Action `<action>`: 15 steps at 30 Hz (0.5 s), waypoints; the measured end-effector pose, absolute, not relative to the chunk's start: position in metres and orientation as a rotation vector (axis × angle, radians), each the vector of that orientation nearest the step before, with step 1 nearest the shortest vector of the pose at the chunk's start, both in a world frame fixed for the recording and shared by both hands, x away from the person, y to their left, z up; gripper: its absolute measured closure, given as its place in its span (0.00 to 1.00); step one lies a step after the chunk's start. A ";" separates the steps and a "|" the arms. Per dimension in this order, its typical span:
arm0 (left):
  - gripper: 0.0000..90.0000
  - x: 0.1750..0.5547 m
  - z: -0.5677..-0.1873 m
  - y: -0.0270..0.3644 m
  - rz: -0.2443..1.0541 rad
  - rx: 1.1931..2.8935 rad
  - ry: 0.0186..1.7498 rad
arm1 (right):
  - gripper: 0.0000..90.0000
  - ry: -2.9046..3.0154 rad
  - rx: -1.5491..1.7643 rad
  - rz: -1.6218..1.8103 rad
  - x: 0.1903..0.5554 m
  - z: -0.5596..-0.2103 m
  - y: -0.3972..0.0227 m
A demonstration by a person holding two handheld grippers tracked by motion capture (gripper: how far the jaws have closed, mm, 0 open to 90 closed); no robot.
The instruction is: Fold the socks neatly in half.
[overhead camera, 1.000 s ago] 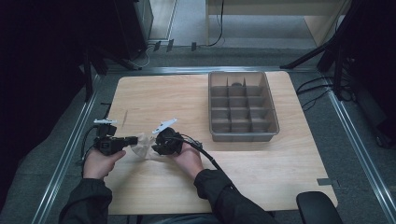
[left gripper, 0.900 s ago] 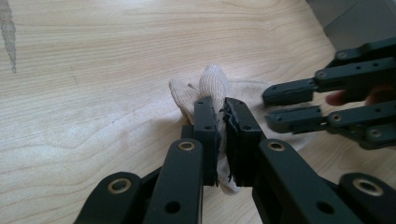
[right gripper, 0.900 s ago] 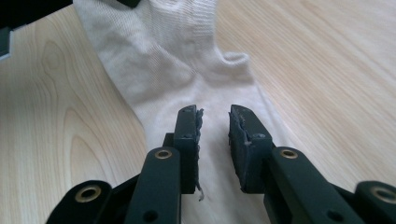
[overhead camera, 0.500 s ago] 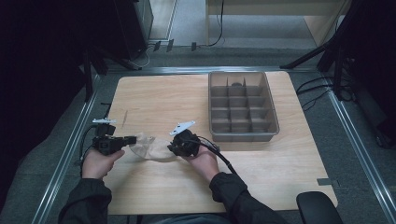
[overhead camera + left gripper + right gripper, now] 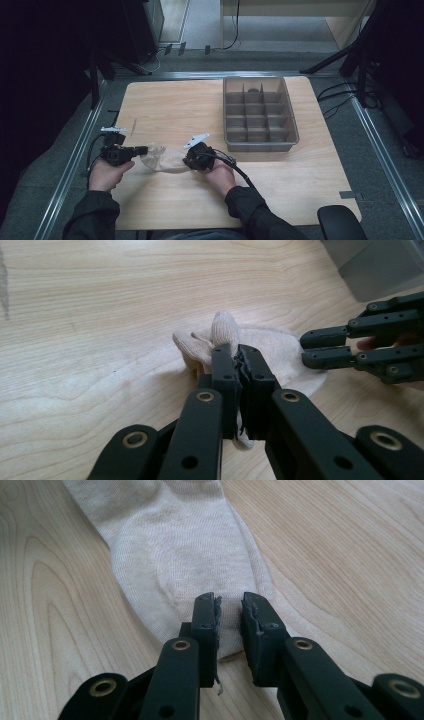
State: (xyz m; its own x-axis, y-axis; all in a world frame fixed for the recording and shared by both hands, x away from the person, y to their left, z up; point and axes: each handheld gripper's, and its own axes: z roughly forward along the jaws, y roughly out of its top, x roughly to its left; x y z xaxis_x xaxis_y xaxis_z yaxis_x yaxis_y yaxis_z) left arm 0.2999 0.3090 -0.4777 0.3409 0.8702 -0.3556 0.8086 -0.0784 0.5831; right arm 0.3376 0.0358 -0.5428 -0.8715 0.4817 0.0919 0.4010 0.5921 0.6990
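Note:
A beige sock [image 5: 162, 160] lies flat on the wooden table [image 5: 200, 110] between my two grippers. My left gripper [image 5: 142, 150] is shut on the sock's bunched end [image 5: 222, 330], with fabric pinched between its pads. My right gripper [image 5: 186, 161] sits at the opposite, rounded end of the sock [image 5: 175, 545]. Its jaws have just been closing and stand a narrow gap apart [image 5: 230, 607]. The sock's edge lies in that gap, and the pads do not press on it. In the left gripper view the right gripper [image 5: 306, 347] reaches in from the right at the sock's far edge.
A grey tray [image 5: 260, 146] with several compartments stands at the back right of the table, a small dark item in one far compartment. Metal rails run along both sides of the table. A black chair arm [image 5: 340, 220] shows at the bottom right.
My right gripper has moved to the right, away from the left one, and more of the sock now lies stretched out between them. The left hand has stayed in place.

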 end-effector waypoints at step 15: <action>0.96 0.304 -0.475 0.296 0.088 1.901 1.447 | 0.85 2.697 0.751 1.180 0.337 -0.546 0.046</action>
State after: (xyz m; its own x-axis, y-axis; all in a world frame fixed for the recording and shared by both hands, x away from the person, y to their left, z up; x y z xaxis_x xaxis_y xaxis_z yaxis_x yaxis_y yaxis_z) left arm 0.3040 0.2959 -0.4750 0.3634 0.8583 -0.3623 0.8078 -0.0967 0.5814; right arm 0.3370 0.0462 -0.5456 -0.8728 0.4777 0.0999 0.3975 0.5770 0.7135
